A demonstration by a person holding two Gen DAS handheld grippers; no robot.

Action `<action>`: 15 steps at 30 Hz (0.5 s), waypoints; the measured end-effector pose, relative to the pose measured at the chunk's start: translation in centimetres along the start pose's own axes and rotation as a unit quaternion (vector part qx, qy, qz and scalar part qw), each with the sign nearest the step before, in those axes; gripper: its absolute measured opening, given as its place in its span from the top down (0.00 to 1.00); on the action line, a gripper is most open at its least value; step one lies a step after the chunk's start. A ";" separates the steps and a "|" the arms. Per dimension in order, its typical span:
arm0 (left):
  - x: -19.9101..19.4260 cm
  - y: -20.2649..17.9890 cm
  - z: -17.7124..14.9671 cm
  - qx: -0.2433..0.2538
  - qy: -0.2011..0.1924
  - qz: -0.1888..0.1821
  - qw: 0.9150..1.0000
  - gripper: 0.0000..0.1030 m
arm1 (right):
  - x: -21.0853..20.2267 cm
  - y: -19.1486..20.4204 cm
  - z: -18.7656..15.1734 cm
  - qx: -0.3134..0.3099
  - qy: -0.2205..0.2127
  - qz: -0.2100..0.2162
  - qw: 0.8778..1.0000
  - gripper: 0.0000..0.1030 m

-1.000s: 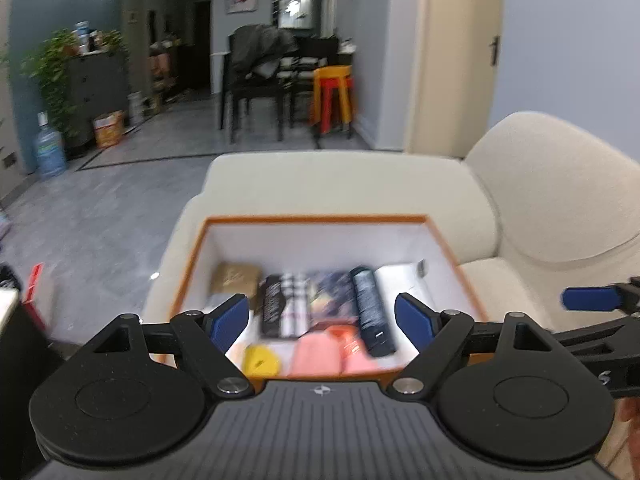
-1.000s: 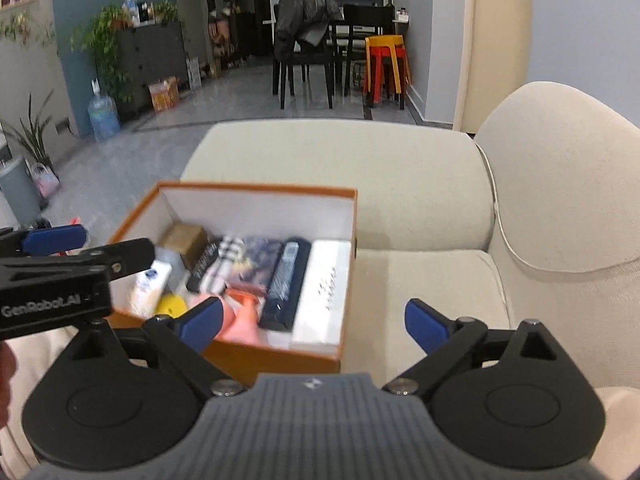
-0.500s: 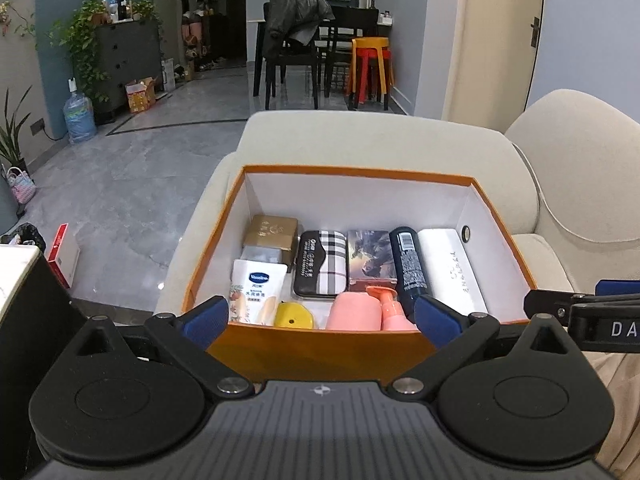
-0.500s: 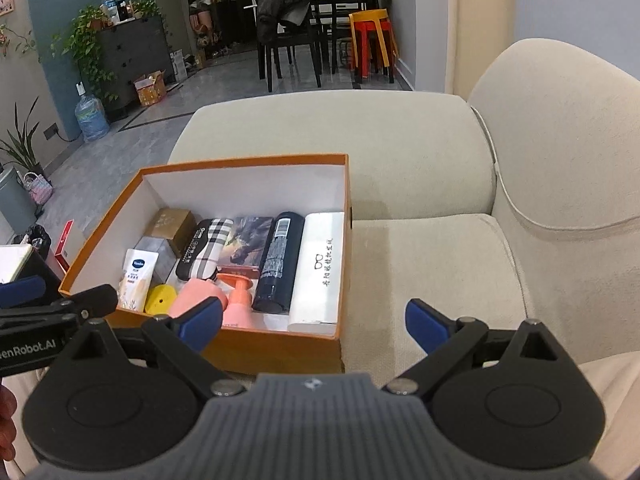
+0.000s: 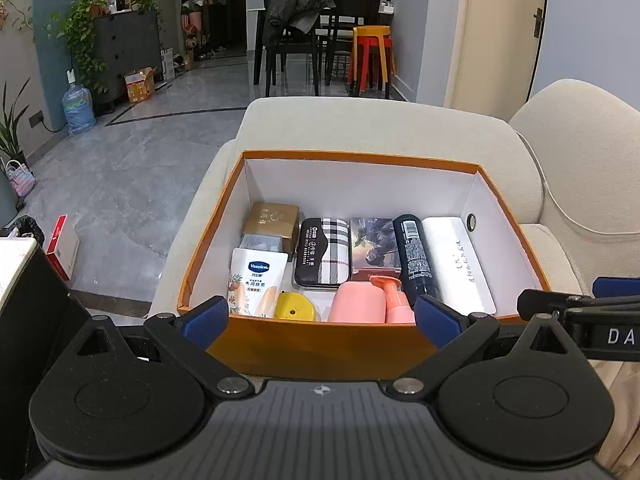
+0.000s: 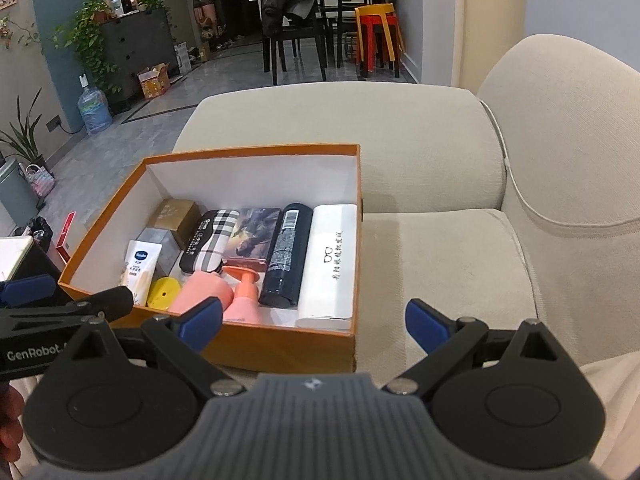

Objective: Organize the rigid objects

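Observation:
An orange box (image 5: 320, 346) with a white inside sits on a beige sofa, also in the right wrist view (image 6: 280, 344). It holds several items in a row: a gold carton (image 5: 272, 218), a Vaseline tube (image 5: 256, 280), a yellow object (image 5: 295, 306), a plaid case (image 5: 322, 252), a picture box (image 5: 374, 246), a pink pump bottle (image 5: 370, 298), a dark bottle (image 5: 416, 258) and a white case (image 5: 456, 260). My left gripper (image 5: 320, 316) is open and empty just before the box's near wall. My right gripper (image 6: 314, 322) is open and empty at the box's near right corner.
The sofa seat (image 6: 440, 264) lies right of the box, with the armrest (image 5: 380, 128) behind it and the backrest (image 6: 568, 136) at the right. A grey tiled floor (image 5: 120, 184) drops off to the left. Dark chairs and orange stools (image 5: 370, 56) stand far back.
Both grippers have drawn back and tilted down, so the whole box shows. The left gripper's jaws have spread wider. The items in the box have not moved.

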State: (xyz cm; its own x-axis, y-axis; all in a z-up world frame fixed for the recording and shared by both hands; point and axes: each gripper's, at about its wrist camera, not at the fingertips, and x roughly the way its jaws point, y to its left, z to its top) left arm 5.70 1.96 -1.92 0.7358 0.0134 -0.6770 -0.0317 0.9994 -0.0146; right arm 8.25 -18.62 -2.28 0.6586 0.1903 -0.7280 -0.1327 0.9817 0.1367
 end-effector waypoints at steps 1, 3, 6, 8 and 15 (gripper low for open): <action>0.0 0.0 0.0 0.000 0.001 -0.001 1.000 0.00 | 0.0 0.0 0.0 0.000 0.001 0.000 1.000 0.07; 0.0 -0.1 -0.1 0.001 0.001 -0.001 1.000 0.00 | 0.1 0.0 0.0 0.000 0.003 0.000 1.000 0.07; 0.0 -0.1 -0.1 0.000 0.002 -0.001 1.000 0.00 | 0.0 -0.1 0.0 0.000 0.003 -0.001 1.000 0.07; 0.0 -0.1 -0.2 0.000 0.002 0.000 1.000 0.00 | 0.0 0.0 0.0 0.000 0.003 -0.001 1.000 0.07; 0.0 0.0 -0.1 0.000 0.002 -0.001 1.000 0.00 | 0.1 0.1 0.0 -0.002 0.006 0.002 1.000 0.07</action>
State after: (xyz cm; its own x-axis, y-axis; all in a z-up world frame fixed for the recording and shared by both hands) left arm 5.60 1.91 -2.00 0.7329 0.0119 -0.6802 -0.0302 0.9994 -0.0151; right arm 8.32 -18.50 -2.37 0.6492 0.1943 -0.7354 -0.1388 0.9809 0.1366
